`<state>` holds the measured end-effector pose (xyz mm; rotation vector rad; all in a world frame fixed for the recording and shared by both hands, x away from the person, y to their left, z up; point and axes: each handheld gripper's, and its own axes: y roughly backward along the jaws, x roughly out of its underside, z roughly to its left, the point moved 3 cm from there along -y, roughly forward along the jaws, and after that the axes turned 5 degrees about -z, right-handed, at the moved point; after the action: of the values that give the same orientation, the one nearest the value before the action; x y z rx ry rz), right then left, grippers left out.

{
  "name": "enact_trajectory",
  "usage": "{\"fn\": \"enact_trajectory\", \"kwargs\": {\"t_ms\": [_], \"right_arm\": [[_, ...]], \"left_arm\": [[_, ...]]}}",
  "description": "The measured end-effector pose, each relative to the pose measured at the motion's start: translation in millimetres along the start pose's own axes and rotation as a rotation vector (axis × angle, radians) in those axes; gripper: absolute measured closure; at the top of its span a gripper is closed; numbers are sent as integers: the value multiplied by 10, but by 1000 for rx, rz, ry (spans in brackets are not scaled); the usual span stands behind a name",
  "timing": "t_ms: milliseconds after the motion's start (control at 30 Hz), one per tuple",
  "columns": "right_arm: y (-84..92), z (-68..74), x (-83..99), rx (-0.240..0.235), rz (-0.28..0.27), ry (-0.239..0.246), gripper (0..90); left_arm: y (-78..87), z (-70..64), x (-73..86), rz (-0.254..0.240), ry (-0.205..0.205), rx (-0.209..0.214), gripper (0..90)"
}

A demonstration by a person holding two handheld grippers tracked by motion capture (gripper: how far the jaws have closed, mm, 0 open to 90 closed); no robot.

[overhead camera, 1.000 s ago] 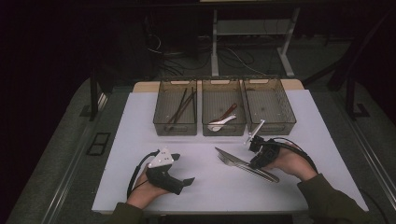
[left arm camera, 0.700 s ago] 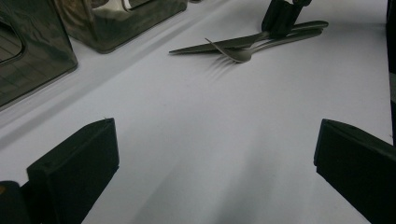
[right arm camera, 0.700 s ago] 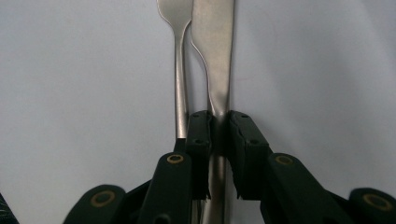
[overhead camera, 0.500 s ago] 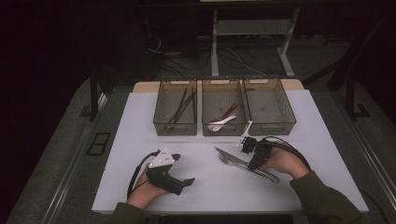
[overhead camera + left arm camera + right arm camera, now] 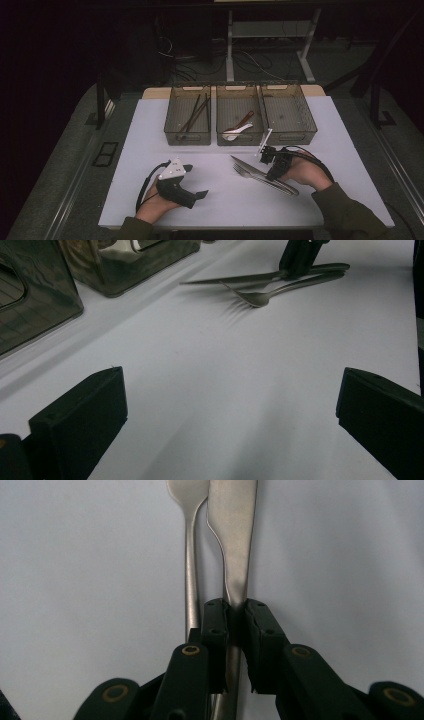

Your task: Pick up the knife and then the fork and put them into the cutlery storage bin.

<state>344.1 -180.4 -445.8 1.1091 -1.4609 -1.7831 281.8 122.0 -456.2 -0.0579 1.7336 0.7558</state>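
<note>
the knife point(image 5: 235, 545) lies flat on the white table point(image 5: 150, 135), its handle pinched between the jaws of the right gripper point(image 5: 236, 630), which have just been closing on it. the fork point(image 5: 191, 580) lies just beside (left jaw's outer side). the left gripper point(image 5: 230, 415) rests well apart, jaws spread.

The room is dim, with the light falling mostly on the white table top point(image 5: 150, 130). Grey carpet floor point(image 5: 60, 165) surrounds it. Behind the table a white metal frame point(image 5: 230, 45) stands over a tangle of dark cables point(image 5: 175, 55). A black floor socket plate point(image 5: 105, 154) sits left of the table.
</note>
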Motion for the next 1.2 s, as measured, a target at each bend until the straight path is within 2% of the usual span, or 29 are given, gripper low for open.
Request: {"fn": "enact_trajectory", "kwargs": {"t_ms": [200, 633, 700, 967, 1200], "right_arm": [[93, -40, 26, 2, -69, -14, 798], [295, -195, 128, -10, -286, -50, 798], [316, -217, 146, -8, -319, -42, 798], [441, -311, 201, -10, -466, -97, 798], [608, -423, 273, 35, -600, -141, 798]], "left_arm": [[4, 3, -1, -1, 1, -2, 0], [4, 6, 1, -2, 1, -1, 0], [5, 7, 1, -2, 0, -1, 0], [10, 17, 2, -4, 0, 2, 0], [11, 26, 11, -6, 6, 1, 0]]}}
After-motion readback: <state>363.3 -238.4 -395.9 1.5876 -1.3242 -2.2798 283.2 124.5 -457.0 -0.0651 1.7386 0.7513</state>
